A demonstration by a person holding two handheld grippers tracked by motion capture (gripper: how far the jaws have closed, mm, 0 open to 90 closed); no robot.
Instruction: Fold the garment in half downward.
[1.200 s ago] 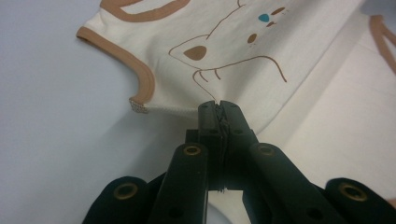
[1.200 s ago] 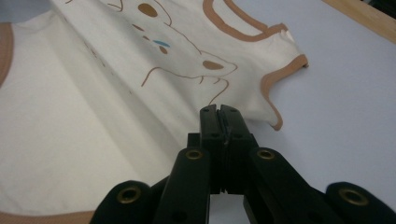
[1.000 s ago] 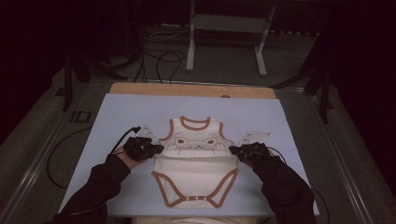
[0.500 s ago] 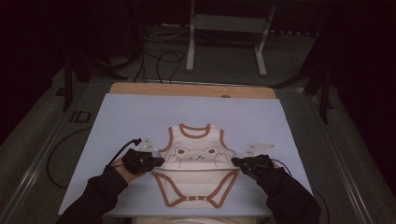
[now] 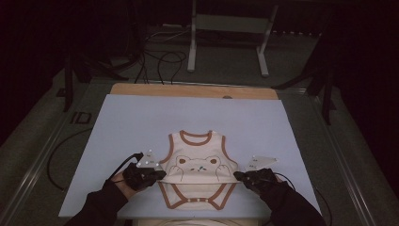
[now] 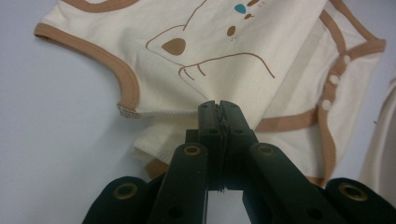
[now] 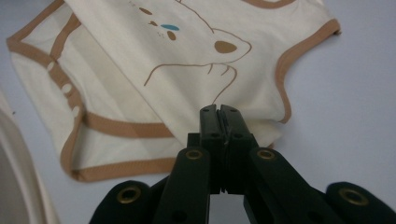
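At the near edge of the tabletop (image 5: pixel 141 113), the cream baby bodysuit (image 5: pixel 196 165) is lying flat on the pale blue surface, centred left to right, with its snap crotch reaching toward the near edge. The left gripper (image 5: pixel 160 173) is pinching the garment's side seam just below the armhole, jaws closed fully on the fabric; the left gripper view is showing cloth trapped between the tips. The right gripper (image 5: pixel 237 175) is gripping the opposite side seam likewise, jaws closed on cloth. The bodysuit's long axis is running near to far, neckline pointing toward the far edge, the bear print facing up. Risk, as judged: both holds are catching only a thin margin of fabric, so uneven pulling could be slipping one seam free or skewing the garment. Beyond the far edge, a metal stand (image 5: pixel 228 28) and cables (image 5: pixel 160 59) are sitting on the floor.
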